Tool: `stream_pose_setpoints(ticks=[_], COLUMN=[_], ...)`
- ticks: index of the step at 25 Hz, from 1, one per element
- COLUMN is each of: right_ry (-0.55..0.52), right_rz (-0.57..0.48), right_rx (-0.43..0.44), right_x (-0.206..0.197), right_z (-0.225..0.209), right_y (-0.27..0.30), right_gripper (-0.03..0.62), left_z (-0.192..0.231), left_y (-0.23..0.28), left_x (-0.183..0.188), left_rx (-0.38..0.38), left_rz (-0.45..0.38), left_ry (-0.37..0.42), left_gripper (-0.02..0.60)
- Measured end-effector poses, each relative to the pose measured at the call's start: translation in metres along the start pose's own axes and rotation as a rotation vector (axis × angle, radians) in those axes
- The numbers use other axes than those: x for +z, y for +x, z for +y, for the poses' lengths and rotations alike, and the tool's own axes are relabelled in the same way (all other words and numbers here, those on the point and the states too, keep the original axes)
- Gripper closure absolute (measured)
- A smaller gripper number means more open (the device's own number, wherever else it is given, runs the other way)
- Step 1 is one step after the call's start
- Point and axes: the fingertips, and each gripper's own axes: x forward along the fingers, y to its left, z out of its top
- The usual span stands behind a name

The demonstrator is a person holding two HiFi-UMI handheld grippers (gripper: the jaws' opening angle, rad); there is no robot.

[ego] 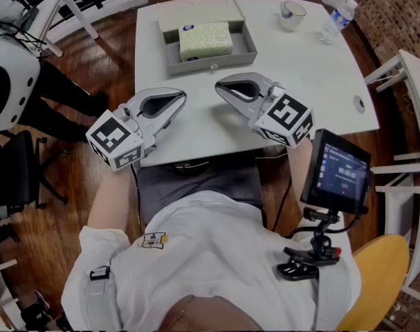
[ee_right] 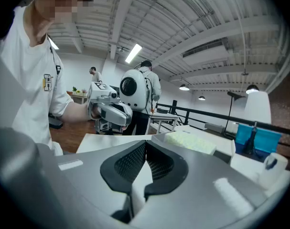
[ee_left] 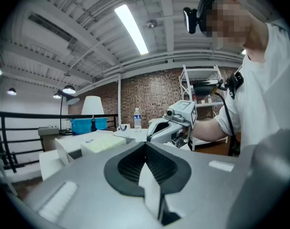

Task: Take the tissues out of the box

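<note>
**Overhead view of the work surface.** A white square table (ego: 313, 81) stands on a brown wooden floor (ego: 106, 54). At its far side lies a shallow grey rectangular box (ego: 245, 45), open at the top, with a pale flat lid (ego: 196, 11) lying just behind it. Inside the box rests a pale yellow-green block of tissues (ego: 205, 40), broad face upward. Its long axis runs left to right in the head view, parallel to the box's long walls.

A small blue oval label (ego: 187, 28) shows at the block's far left corner. Its writing is too small to read, and whether it sits on the block or on the box floor cannot be told.

The left gripper (ego: 183, 97) and the right gripper (ego: 218, 85) are held over the table's near half, apart from the box, with their tips angled toward each other but not touching. Each gripper view shows the ribbed dark pads pressed together with nothing between them, so both grippers are closed and empty.

At the far right of the table stand a clear glass cup (ego: 291, 14) and a clear plastic water bottle (ego: 338, 18) with a blue band whose print is illegible. A black monitor (ego: 340, 171) on a clamp at the person's right shows lit digits that cannot be read. A small emblem (ego: 153, 241) on the white shirt is also unreadable.
</note>
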Motion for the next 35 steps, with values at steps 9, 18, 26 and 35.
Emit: stream_pose_setpoints(ticks=[9, 18, 26, 35], right_ry=[-0.223, 0.111, 0.044, -0.009], right_rz=[0.13, 0.327, 0.434, 0.444], right_rx=[-0.063, 0.058, 0.129, 0.241], right_x=[0.021, -0.018, -0.033, -0.049], right_z=[-0.08, -0.153, -0.151, -0.153], right_y=[-0.015, 0.05, 0.053, 0.065], right_gripper=[0.423, 0.189, 0.117, 0.123], left_z=[0.074, 0.152, 0.141, 0.156], left_y=[0.067, 0.081, 0.082, 0.102], left_x=[0.04, 0.02, -0.012, -0.038], left_rx=[-0.035, -0.089, -0.216, -0.259], left_rz=[0.229, 0.271, 0.518, 0.61], left_ry=[0.342, -0.115, 0.129, 0.288], left_gripper=[0.432, 0.393, 0.213, 0.195])
